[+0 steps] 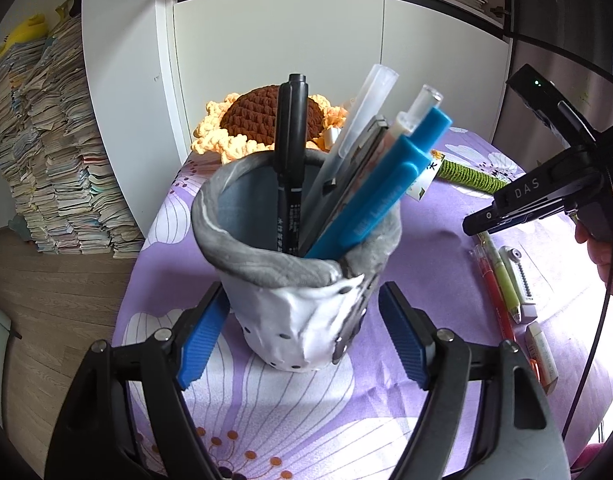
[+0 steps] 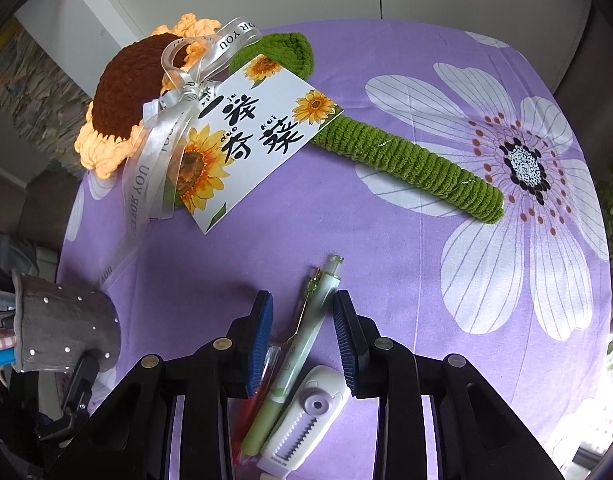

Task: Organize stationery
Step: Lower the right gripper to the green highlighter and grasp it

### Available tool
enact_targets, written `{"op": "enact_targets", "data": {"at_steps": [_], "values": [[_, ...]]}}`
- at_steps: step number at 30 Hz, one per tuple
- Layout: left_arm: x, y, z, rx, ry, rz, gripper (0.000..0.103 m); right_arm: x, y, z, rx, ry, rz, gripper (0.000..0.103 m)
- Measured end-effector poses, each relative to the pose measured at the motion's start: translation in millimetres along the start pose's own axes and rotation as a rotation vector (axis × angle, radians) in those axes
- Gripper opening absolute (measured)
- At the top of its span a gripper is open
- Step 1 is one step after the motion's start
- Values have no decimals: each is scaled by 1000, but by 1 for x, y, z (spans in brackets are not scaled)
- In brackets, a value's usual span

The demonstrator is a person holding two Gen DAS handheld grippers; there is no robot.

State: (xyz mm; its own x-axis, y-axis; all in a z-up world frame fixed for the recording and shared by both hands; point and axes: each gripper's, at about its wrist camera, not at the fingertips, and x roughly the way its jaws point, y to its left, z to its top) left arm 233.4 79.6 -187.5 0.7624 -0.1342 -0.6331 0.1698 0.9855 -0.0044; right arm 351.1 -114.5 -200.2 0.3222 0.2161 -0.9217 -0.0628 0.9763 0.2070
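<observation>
My left gripper (image 1: 304, 332) is spread around the grey pen pot (image 1: 294, 264) at frame centre, pads clear of it. My right gripper (image 2: 303, 334), jaws apart, straddles the green pen (image 2: 296, 356) at lower centre, beside a correction tape (image 2: 306, 420).

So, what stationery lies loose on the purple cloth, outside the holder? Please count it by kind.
Pens: 2 (green pen, red pen)
Correction tape: 1
Eraser: 1
Total: 4
</observation>
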Motion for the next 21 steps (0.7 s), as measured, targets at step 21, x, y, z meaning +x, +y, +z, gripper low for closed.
{"op": "enact_targets", "data": {"at_steps": [21], "values": [[-8, 3, 0, -42, -33, -19, 68, -2, 0, 1, -20, 0, -18, 31]]}}
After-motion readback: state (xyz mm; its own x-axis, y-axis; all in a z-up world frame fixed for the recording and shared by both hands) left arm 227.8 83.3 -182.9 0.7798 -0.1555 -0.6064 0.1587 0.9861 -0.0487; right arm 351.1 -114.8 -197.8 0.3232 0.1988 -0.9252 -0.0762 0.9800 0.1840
